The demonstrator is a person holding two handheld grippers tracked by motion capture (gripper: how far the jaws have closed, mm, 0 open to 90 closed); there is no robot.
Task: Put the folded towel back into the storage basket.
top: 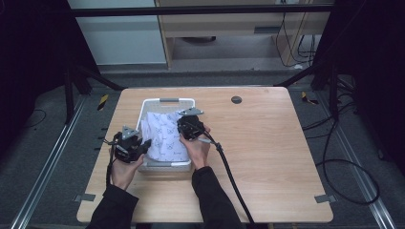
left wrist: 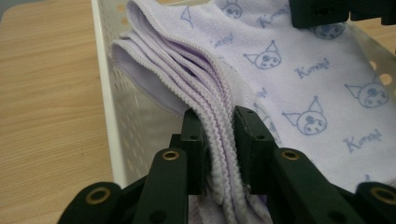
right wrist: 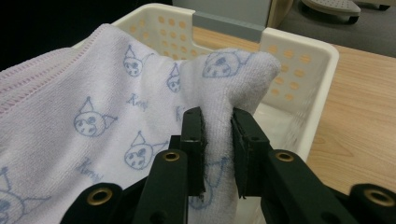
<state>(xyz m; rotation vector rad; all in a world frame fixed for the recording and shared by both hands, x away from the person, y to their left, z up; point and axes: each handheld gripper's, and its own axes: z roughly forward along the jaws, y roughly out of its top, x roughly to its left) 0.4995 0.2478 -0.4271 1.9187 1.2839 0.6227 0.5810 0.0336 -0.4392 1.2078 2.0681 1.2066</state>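
Observation:
A folded pale lilac towel point(top: 162, 133) printed with cartoon faces lies over a white perforated basket point(top: 169, 101) on the wooden table. At the basket's left side my left gripper point(top: 143, 144) is shut on the towel's stacked stitched edges point(left wrist: 219, 135), which bulge between its black jaws. My right gripper point(top: 184, 128), at the towel's right side, is shut on a bunched fold of the towel point(right wrist: 219, 135), just above the basket's rim point(right wrist: 299, 51). In the left gripper view the other gripper's black body point(left wrist: 322, 11) shows at the top.
The wooden table point(top: 267, 152) has bare room to the right and front of the basket. A dark round grommet point(top: 236, 99) sits near the far edge. The right gripper's black cable point(top: 234, 181) trails toward the front edge. Dark frame bars and floor cables surround the table.

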